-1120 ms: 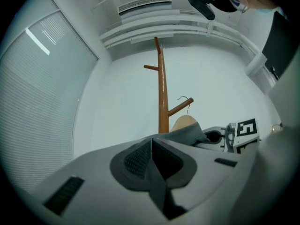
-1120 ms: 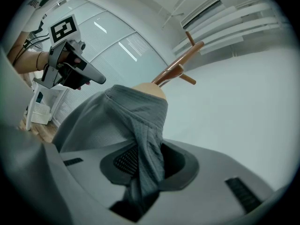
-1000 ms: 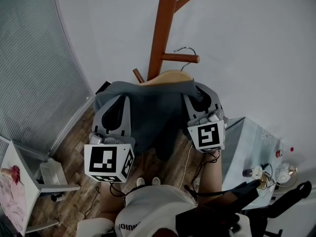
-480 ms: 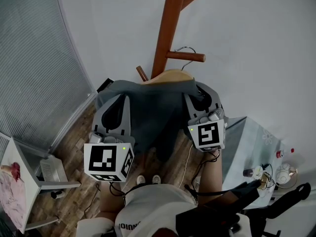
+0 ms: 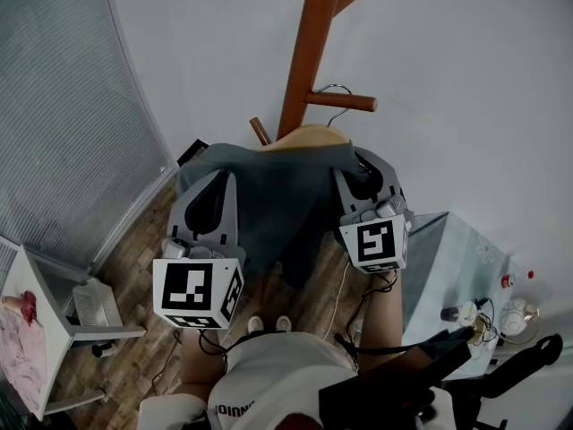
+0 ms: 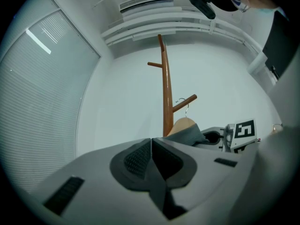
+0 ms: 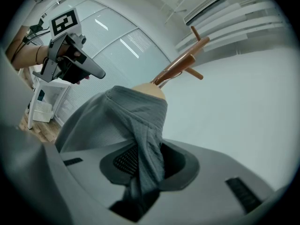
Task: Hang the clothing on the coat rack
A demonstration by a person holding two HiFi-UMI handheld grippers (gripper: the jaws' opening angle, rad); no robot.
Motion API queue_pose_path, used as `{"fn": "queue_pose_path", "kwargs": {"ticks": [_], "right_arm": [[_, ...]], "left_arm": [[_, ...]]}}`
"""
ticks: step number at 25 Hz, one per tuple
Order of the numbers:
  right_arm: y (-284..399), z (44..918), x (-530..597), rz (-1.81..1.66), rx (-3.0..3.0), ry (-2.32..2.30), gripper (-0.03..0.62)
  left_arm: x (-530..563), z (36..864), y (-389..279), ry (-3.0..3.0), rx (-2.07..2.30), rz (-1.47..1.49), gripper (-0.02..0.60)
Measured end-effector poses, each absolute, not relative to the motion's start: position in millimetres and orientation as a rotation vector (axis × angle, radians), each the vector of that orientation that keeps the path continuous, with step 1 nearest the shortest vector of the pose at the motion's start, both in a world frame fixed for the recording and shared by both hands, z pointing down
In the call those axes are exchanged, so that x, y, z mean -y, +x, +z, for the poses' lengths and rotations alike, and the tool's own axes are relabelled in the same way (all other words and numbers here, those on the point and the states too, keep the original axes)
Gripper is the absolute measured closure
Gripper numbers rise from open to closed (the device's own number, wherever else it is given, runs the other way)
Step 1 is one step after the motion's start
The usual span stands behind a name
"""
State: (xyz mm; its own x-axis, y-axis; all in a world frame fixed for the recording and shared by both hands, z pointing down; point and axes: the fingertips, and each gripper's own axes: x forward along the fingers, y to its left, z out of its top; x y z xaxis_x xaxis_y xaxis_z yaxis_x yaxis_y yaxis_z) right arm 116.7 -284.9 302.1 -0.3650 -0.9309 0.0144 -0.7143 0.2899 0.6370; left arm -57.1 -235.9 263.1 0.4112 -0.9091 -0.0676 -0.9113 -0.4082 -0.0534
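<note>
Grey garment [image 5: 273, 200] is draped over a wooden hanger [image 5: 309, 136], right in front of the coat rack [image 5: 309, 52] pole. The hanger's wire hook [image 5: 333, 89] is at the rack's lower peg [image 5: 349, 102]; can't tell if it bears on it. Right gripper [image 7: 147, 156] is clenched on a bunched fold of the garment at its right shoulder, with cloth pinched between the pads and trailing down past them. Left gripper [image 6: 151, 144] is at the garment's left shoulder side, jaws pressed together, no cloth visible between them in the left gripper view. Garment hem hangs free above the wood floor [image 5: 134, 267]. A small table [image 5: 448, 258] stands to the right.
</note>
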Motion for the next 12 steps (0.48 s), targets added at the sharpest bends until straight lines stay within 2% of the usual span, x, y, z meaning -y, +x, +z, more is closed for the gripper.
{"fn": "queue_pose_path", "kwargs": {"ticks": [12], "right_arm": [[114.2, 306.0, 286.3, -0.767, 2.174, 1.471, 0.48]], "left_arm": [[233.6, 264.6, -58.0, -2.589, -1.658, 0.043, 0.558]]}}
